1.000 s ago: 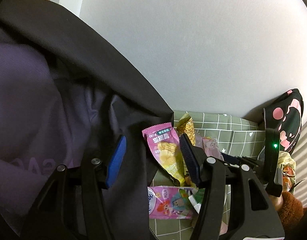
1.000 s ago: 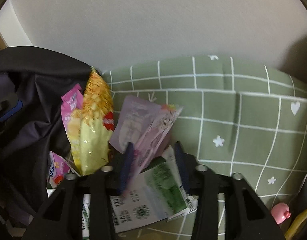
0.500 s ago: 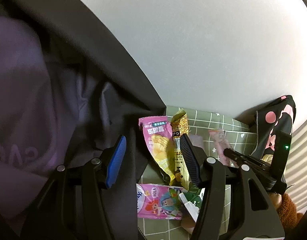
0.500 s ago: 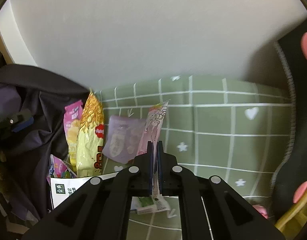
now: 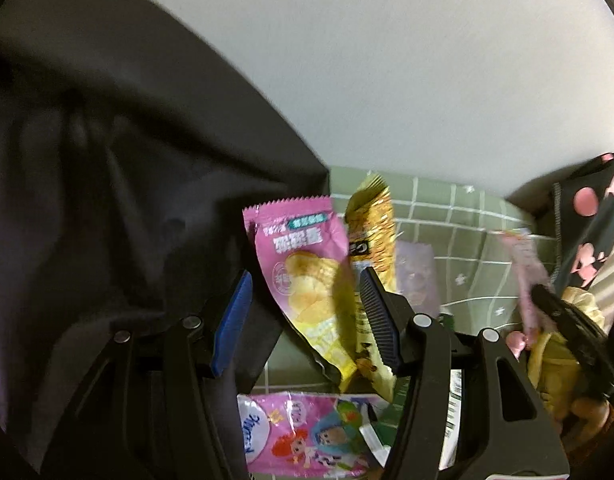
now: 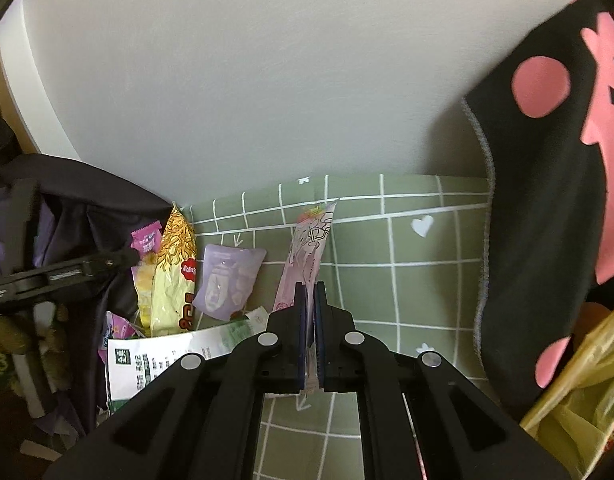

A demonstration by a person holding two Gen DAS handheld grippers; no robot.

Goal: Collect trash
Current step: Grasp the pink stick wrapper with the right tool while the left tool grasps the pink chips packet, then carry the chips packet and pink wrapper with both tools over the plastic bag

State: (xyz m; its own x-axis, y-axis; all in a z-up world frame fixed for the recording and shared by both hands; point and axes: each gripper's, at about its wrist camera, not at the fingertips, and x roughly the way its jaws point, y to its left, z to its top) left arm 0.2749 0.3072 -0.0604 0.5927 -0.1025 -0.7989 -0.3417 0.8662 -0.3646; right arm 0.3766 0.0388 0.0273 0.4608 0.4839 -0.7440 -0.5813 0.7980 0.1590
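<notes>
My right gripper (image 6: 310, 304) is clamped on a thin pink wrapper (image 6: 307, 252), lifted off the green checked sheet (image 6: 407, 264); pinched near one end, it could slip free. My left gripper (image 5: 303, 316) gapes empty over the pink chip packet (image 5: 307, 280). A yellow bag (image 6: 579, 384) sits right, contents unclear.

Black jacket (image 5: 107, 200), green checked sheet (image 6: 407, 280), white wall (image 6: 267, 80)
</notes>
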